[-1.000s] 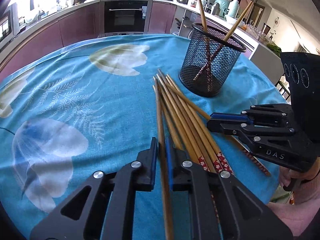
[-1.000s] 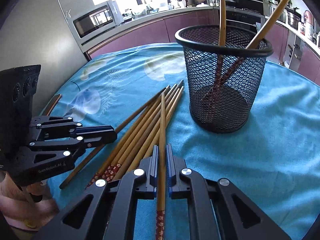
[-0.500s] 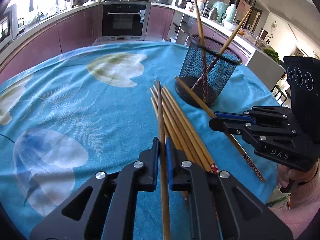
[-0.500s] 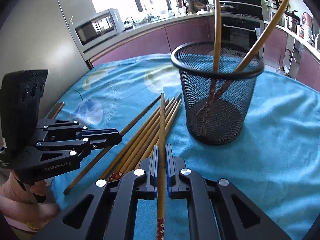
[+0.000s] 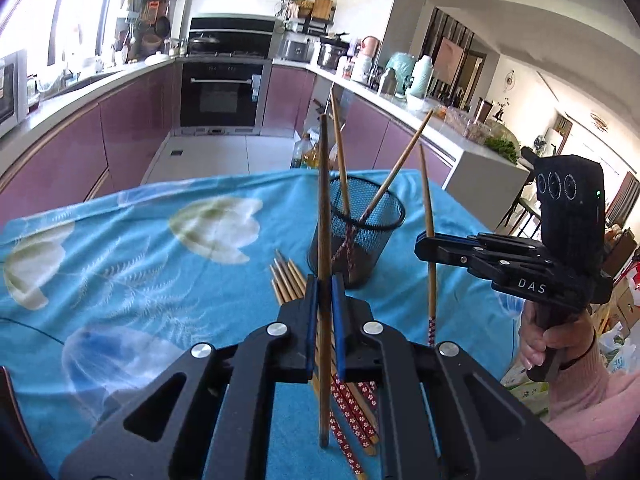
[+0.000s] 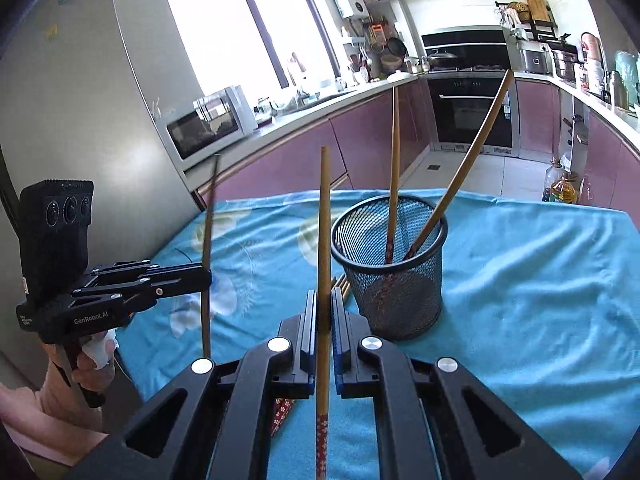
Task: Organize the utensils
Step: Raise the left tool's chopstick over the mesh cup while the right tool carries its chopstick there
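**Two chopsticks up, holder waiting**

Each claw is clamped shut on a single chopstick, and both sticks stand nearly upright above the counter. The left claw (image 5: 323, 300) pinches its chopstick (image 5: 324, 208) low on the shaft, so the thin tip rises high and the butt hangs below the pads. The right claw (image 6: 323, 312) grips its own chopstick (image 6: 323, 240) in the same way, with the red patterned handle end (image 6: 321, 436) pointing down. Judged from the task, that orientation makes sense: handle first is how the two sticks already in the mesh holder (image 6: 390, 276) sit, leaning against its rim with their tips up.

The holder stands on the blue flowered cloth (image 6: 540, 280) that covers the counter, just beyond both claws and slightly to the right of each one's line. The rest of the bundle (image 5: 352, 404) lies flat on the cloth beneath the left claw, tips pointing toward the holder, patterned ends nearest the person.

Taking one stick per claw keeps each grip simple, since a thin round shaft would roll against a neighbour. Holding them steeply should let each one drop through the holder's open mouth without knocking the leaning pair. The next move likely calls for carrying both over the rim.
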Available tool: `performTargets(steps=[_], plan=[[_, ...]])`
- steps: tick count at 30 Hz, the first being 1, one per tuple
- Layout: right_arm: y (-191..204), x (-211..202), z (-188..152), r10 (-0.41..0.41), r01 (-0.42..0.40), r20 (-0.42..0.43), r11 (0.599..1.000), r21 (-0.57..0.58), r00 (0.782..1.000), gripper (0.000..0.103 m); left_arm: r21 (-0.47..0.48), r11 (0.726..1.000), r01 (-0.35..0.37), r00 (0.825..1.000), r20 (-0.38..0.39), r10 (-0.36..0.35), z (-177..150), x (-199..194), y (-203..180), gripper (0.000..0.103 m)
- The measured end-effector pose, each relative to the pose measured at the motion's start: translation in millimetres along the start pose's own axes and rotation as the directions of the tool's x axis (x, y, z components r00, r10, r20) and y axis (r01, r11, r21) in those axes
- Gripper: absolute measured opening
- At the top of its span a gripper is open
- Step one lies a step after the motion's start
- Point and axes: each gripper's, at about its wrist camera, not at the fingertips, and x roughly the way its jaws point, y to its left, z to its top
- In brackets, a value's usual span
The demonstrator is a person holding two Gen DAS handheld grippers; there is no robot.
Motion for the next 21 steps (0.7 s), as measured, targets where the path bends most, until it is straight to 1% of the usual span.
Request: performTargets(steps=[5,10,21], plan=[[-2.8,-7.3,8.2,0.009,-0.009,0.034,1.0,0.007,0.999,0.006,-0.01,1.0,0.022,0.999,0.034,-0.021,8.2,-13.4,-2.4,0.008],[-3.4,-15.3,19.0,0.006,-0.006,0.071,1.0,0.0,0.997,0.006,-0.007,1.0,0.019,0.998,0.068,-0.019,18.9,-20.4,-6.7,0.008],[-8.9,-36.2,64.7,0.0,0.005,0.175,1.0,-0.029,0.985,0.006,0.013,0.999,0.048,0.987,0.153,-0.05,62.4,-21.6,-22.6,0.008]])
